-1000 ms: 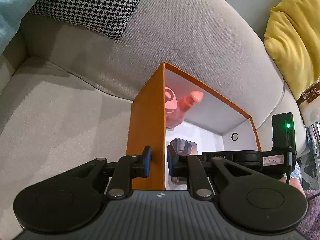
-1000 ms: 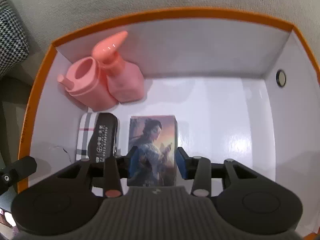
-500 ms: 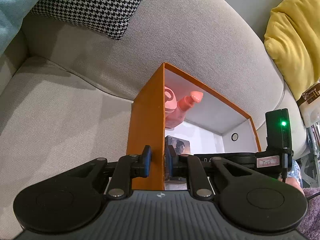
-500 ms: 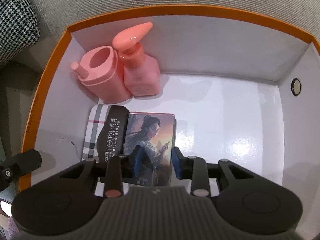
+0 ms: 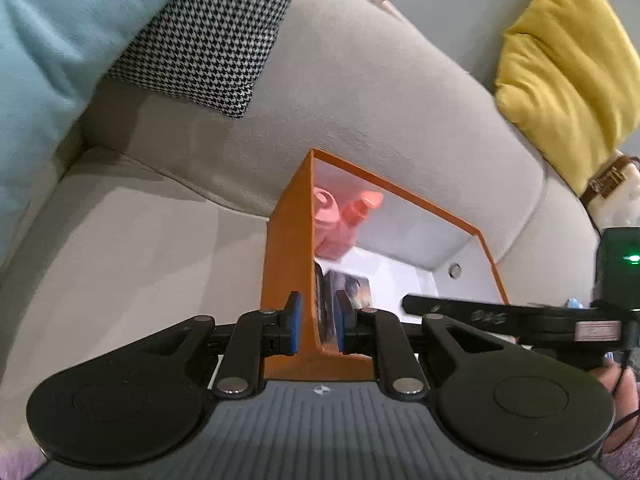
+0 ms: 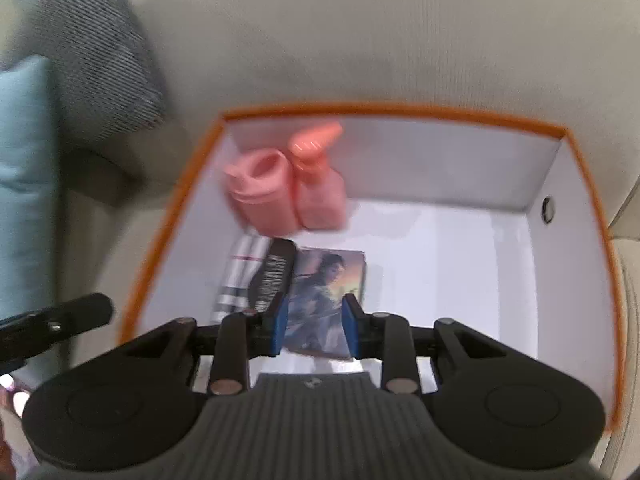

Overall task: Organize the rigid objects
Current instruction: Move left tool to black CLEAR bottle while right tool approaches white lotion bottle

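An orange box with a white inside (image 5: 286, 264) (image 6: 576, 240) sits on a beige sofa. In it are a pink cup (image 6: 260, 188), a pink pump bottle (image 6: 320, 188), a plaid-and-black case (image 6: 256, 280) and a picture card box (image 6: 330, 296) lying flat. My left gripper (image 5: 316, 322) straddles the box's left wall with its blue pads a small gap apart from the wall. My right gripper (image 6: 314, 326) is open and raised above the card box, which lies free on the floor of the orange box.
A houndstooth cushion (image 5: 212, 36) and a light blue cushion (image 5: 48, 40) lean at the sofa's back left. A yellow cushion (image 5: 564, 68) sits at the right. The sofa seat (image 5: 132, 256) lies left of the box.
My right gripper let go of the card box beside the plaid case and pulled up and back out of the orange box. My left gripper's pads opened slightly around the wall.
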Action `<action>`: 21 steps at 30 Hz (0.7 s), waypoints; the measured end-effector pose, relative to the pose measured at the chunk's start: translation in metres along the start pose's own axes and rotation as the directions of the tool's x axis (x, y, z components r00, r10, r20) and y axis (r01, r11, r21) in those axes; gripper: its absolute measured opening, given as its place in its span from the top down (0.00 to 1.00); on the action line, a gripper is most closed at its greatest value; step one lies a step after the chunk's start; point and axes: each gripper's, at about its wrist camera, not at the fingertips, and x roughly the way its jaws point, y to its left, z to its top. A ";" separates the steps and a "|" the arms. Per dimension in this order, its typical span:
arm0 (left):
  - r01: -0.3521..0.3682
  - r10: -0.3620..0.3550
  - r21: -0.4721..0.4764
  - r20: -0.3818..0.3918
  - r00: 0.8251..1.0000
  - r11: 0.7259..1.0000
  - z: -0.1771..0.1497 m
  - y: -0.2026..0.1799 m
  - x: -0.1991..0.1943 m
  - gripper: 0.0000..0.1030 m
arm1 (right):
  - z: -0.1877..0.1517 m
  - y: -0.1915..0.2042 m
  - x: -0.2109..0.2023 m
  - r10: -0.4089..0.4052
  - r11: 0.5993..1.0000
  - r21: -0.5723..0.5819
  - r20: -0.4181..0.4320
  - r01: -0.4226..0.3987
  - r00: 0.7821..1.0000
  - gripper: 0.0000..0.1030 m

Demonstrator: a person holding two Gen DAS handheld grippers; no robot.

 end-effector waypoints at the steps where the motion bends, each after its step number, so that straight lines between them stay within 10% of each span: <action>1: 0.003 -0.003 0.007 -0.009 1.000 1.000 -0.007 -0.002 -0.007 0.82 | -0.008 0.001 -0.014 0.011 1.000 0.000 0.025 -0.011 1.000 0.69; 8: 0.018 -0.006 0.054 -0.206 0.979 0.998 -0.077 -0.016 -0.025 0.82 | -0.093 0.007 -0.082 0.053 0.997 0.042 0.101 -0.058 0.993 0.69; 21: -0.116 0.183 0.170 -0.456 0.871 0.979 -0.163 -0.048 0.001 0.81 | -0.239 -0.018 -0.075 0.031 0.972 0.233 -0.095 -0.008 0.995 0.68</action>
